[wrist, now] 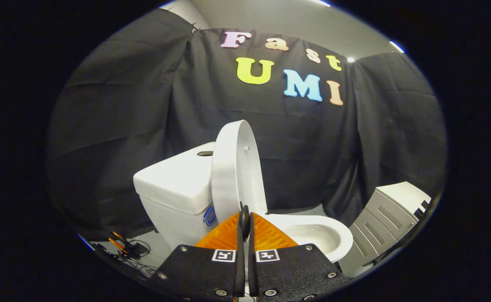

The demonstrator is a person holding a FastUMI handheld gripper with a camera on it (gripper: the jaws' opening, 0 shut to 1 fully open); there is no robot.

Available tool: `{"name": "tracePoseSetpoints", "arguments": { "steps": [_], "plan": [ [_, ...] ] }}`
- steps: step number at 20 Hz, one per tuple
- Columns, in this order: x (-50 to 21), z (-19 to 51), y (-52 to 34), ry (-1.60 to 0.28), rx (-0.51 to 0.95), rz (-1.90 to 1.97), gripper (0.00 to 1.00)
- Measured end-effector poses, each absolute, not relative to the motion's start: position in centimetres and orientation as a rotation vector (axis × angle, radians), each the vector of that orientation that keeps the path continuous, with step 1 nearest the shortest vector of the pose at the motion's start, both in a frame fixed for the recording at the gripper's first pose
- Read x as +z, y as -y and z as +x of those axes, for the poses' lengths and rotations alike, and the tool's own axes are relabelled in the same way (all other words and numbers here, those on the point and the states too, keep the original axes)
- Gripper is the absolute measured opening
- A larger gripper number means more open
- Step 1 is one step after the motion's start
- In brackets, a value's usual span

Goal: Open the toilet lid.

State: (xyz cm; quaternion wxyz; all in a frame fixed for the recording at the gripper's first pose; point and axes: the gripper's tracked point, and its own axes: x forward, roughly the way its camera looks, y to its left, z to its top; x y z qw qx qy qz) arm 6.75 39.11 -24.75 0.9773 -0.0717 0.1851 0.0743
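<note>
White plastic oval toilet lid (233, 167) stands raised, near upright against the white ceramic tank (174, 184) — bowl (325, 235) open below. Gripper (245, 224) sits just before the lid's lower edge, fingers pressed together, pinching nothing. Grey cabinet (390, 218) stands beyond the bowl.

Toilet lid (233, 167) stands raised, leaning back on the white tank (174, 182). Bowl (318, 235) open just beyond the tongs (245, 216), whose fingers are pressed together, nothing between them. Grey cabinet (385, 218) at right; tangled cables (130, 251) on floor, left.
</note>
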Motion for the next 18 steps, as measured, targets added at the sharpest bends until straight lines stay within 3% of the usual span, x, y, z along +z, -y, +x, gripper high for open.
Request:
{"name": "tracePoseSetpoints", "arguments": {
  "steps": [3, 9, 18],
  "plan": [
    [-23.7, 5.9, -39.8, -0.371, 0.192, -0.117, 0.2],
    [-18.8, 3.6, -39.2, -0.359, 0.266, 0.046, 0.94],
    [-6.9, 5.5, -28.2, -0.159, 0.259, 0.084, 0.94]
  ]
}}
